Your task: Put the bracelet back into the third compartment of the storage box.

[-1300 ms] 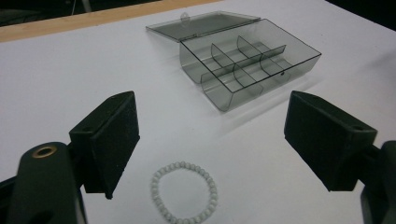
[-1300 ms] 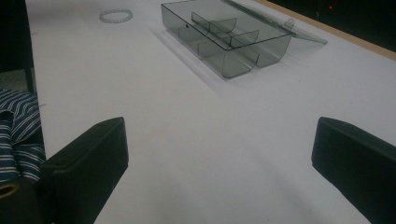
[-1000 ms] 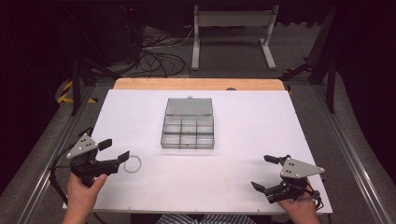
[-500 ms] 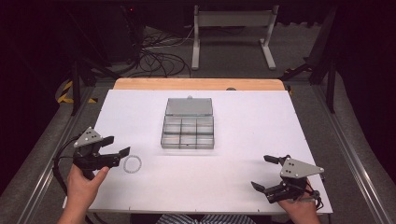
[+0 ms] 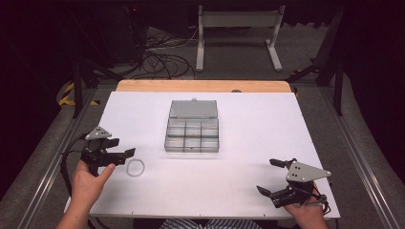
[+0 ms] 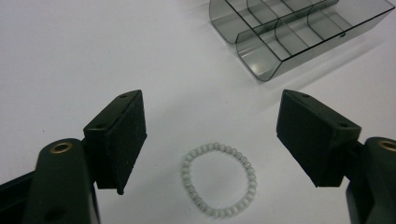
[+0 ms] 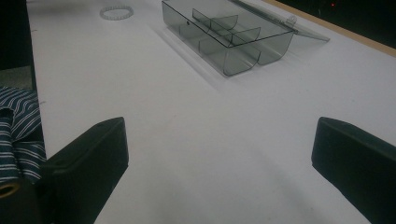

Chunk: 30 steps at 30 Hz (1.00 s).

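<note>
At the left of the high view, the left claw is hovering low over the white surface, held in the person's left hand, with its jaws standing wide apart and nothing pressed between them; they have just been closing a little, and the gap between them is bare. A bead bracelet, pale and ring-shaped, is lying flat on the surface just beside the tips of that claw, on their near right side. In the left gripper view the bracelet is sitting below and between the two black pads, touching neither one, with bare white surface showing all around it. Farther right, near the middle of the surface, a clear grey compartment box is resting with its lid lying open flat behind it, toward the far edge; its small compartments are looking empty from above. The box is sitting well apart from the bracelet and from both claws. At the near right corner, the right claw is resting low by the surface's edge in the person's right hand, its jaws also spread wide with nothing between them. In the right gripper view its dark pads are framing bare surface, with the box and the bracelet lying far off beyond them.
</note>
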### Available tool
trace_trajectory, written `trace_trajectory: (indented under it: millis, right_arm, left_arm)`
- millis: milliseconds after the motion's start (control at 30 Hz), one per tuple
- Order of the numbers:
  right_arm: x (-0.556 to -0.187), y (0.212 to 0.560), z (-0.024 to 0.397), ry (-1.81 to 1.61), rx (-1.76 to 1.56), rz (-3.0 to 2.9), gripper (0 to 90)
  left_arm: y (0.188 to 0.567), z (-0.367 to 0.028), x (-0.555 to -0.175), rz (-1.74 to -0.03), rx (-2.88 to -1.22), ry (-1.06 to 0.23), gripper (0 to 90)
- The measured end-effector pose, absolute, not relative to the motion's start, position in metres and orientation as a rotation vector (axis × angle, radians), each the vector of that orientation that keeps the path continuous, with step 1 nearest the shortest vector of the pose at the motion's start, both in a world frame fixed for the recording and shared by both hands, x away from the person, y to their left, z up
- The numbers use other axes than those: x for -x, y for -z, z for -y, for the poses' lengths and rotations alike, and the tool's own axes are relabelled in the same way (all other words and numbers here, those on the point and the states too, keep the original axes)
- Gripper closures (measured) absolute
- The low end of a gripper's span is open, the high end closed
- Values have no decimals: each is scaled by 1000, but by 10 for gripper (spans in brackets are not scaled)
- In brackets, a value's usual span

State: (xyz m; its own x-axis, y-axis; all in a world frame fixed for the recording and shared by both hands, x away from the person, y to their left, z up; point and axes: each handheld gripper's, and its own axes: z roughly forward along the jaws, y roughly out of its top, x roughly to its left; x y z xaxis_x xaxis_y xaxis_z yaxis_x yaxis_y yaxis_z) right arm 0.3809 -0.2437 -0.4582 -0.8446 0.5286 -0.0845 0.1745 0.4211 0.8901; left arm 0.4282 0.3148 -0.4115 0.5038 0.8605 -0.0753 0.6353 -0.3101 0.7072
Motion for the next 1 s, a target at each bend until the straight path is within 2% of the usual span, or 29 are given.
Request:
trace_trajectory:
  millis: [533,1000]
  right_arm:
    - [-381,458,243,-1393,-602,-2332,46]
    - [-381,459,243,-1390,-602,-2335,46]
  left_arm:
    - [429,-317,-451,-1352,-2179,-291,244]
    - [440,-313,-459,-1382,-2288,-253,289]
